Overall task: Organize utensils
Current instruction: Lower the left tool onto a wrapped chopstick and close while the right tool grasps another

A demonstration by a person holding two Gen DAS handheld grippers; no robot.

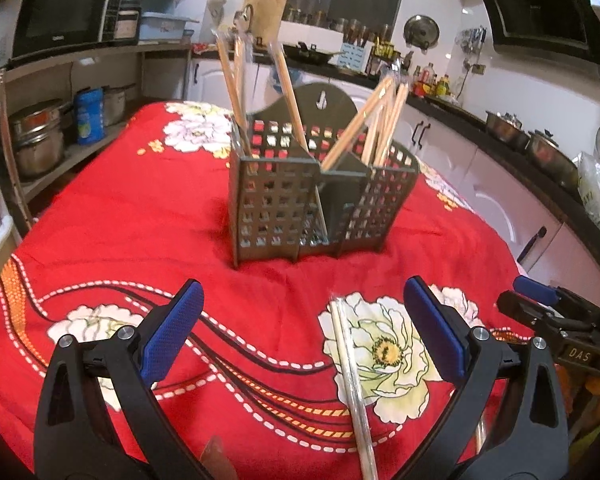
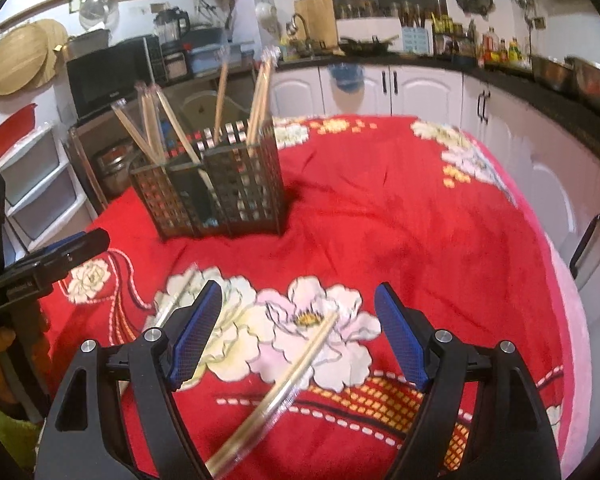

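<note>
i see both grippers hanging low over the red floral cloth (image 1: 148, 216) with nothing held — the left gripper (image 1: 300, 330) has its jaws spread wide, and the right gripper (image 2: 300, 336) stands just as wide. my worry is the wrapping: each loose pair of chopsticks sits in a slick clear sleeve on soft fabric, so i judge a pad could skid it sideways or pinch cloth along with it. the left pair (image 1: 354, 384) lies between the left jaws, nearer the right-hand pad; the right pair (image 2: 284, 376) runs diagonally between the right jaws. the slotted holder (image 1: 320, 196) stands well beyond, already bristling with chopsticks — a swing could clip those.
</note>
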